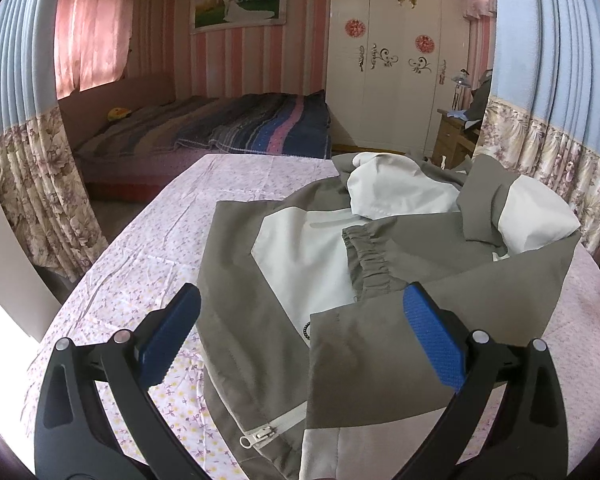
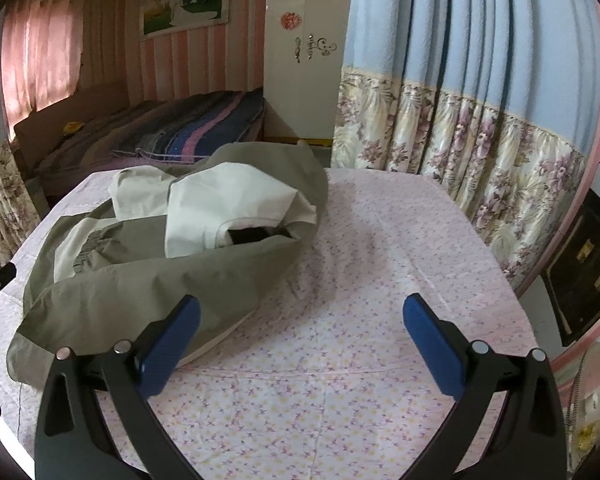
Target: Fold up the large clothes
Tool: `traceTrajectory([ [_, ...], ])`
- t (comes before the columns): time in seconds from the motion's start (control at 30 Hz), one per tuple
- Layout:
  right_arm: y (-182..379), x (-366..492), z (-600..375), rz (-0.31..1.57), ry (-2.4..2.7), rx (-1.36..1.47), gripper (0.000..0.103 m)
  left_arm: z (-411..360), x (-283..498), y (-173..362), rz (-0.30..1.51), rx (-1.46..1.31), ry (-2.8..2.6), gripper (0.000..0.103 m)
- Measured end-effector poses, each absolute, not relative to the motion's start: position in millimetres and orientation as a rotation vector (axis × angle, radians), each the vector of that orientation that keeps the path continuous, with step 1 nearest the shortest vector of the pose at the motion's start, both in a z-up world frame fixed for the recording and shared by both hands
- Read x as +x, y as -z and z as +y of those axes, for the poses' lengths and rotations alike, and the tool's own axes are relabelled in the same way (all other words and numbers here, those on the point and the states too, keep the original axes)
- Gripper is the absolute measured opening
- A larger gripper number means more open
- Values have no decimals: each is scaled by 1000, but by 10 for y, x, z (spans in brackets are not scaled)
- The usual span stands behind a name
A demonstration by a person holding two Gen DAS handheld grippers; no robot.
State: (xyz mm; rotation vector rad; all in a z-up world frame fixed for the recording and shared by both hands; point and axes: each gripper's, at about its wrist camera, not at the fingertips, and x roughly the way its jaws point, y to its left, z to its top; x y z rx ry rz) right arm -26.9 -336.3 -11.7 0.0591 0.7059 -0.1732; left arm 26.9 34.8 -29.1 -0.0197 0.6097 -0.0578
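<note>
A large grey-and-cream jacket [image 1: 340,264] lies rumpled on a table with a pink floral cloth [image 1: 148,248]. Its zipper end [image 1: 260,434] is near the front edge and an elastic cuff [image 1: 370,258] lies across the middle. My left gripper [image 1: 302,316] is open and empty, hovering over the jacket's near part. In the right wrist view the jacket [image 2: 160,256] lies to the left. My right gripper [image 2: 300,324] is open and empty over the cloth [image 2: 380,280], its left finger [image 2: 172,344] above the jacket's grey hem.
A bed with a striped blanket [image 1: 228,124] stands behind the table. A white wardrobe [image 1: 396,64] is at the back right, with a wooden nightstand [image 1: 456,136]. Floral curtains [image 2: 480,140] hang close on the right. A dark appliance [image 2: 580,276] stands at far right.
</note>
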Motion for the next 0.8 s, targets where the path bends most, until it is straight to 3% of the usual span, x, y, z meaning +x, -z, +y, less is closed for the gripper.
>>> traceTrajectory([
  [0.8, 403, 45, -3279, 762, 123, 137, 101, 571, 471, 490, 624, -18, 30, 100],
])
